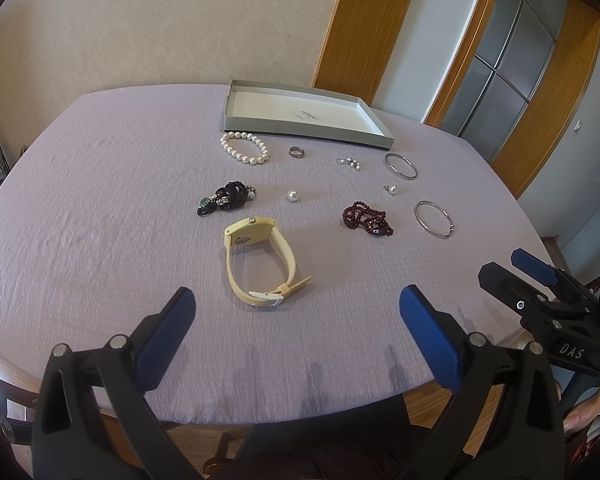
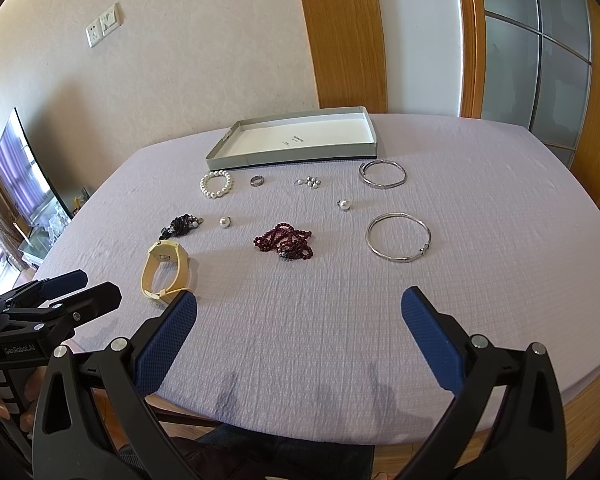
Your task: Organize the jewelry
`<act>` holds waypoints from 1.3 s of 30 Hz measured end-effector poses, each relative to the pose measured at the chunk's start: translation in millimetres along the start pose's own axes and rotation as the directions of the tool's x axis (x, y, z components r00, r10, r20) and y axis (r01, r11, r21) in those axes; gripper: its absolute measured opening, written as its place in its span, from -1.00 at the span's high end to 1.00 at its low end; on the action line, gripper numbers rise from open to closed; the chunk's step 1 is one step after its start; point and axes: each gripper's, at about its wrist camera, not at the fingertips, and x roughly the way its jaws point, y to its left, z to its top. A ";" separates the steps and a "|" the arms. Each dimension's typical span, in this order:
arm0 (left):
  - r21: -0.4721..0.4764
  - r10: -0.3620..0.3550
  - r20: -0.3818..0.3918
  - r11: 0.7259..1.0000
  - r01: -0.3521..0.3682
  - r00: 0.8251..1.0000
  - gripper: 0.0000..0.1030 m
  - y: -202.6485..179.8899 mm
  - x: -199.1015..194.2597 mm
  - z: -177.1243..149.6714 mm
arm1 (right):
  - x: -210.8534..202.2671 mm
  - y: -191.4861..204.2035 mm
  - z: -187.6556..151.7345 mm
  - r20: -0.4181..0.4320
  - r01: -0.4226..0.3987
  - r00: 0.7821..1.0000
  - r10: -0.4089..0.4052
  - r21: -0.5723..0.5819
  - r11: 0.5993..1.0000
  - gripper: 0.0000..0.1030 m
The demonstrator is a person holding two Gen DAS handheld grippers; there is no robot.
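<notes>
Left wrist view: left gripper [image 1: 296,316] spread wide, holding nothing, above near table edge. Cream watch [image 1: 260,264] just ahead. Right gripper [image 1: 512,268] half cut off at frame edge. Earring cluster [image 1: 350,163] too small to resolve.

Right wrist view: right gripper [image 2: 300,312] jaws apart, holding nothing. Finger [image 2: 168,336] hides watch buckle. Tray [image 2: 296,140] at far side; jewelry lies outside it on cloth.

right gripper [image 2: 300,320] jaws wide, empty | red bead strand [image 2: 286,242] ahead (bunched) | tray [image 2: 220,152] beyond
</notes>
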 end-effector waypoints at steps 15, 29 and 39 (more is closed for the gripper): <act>-0.003 0.001 -0.001 1.000 -0.001 1.000 -0.96 -3.2 1.8 -2.6 | 2.9 -0.4 -3.4 -0.003 -0.001 1.000 0.001 0.000 1.000 -0.97; -0.037 0.045 -0.011 0.998 -0.046 0.999 -0.96 29.3 28.8 23.2 | 36.2 -15.0 16.2 -0.032 0.038 0.999 -0.038 0.009 0.999 -0.97; -0.024 0.100 -0.033 0.995 -0.101 0.994 -0.96 52.6 73.7 68.7 | 104.0 -48.2 63.4 -0.032 0.136 0.990 -0.135 0.019 0.991 -0.97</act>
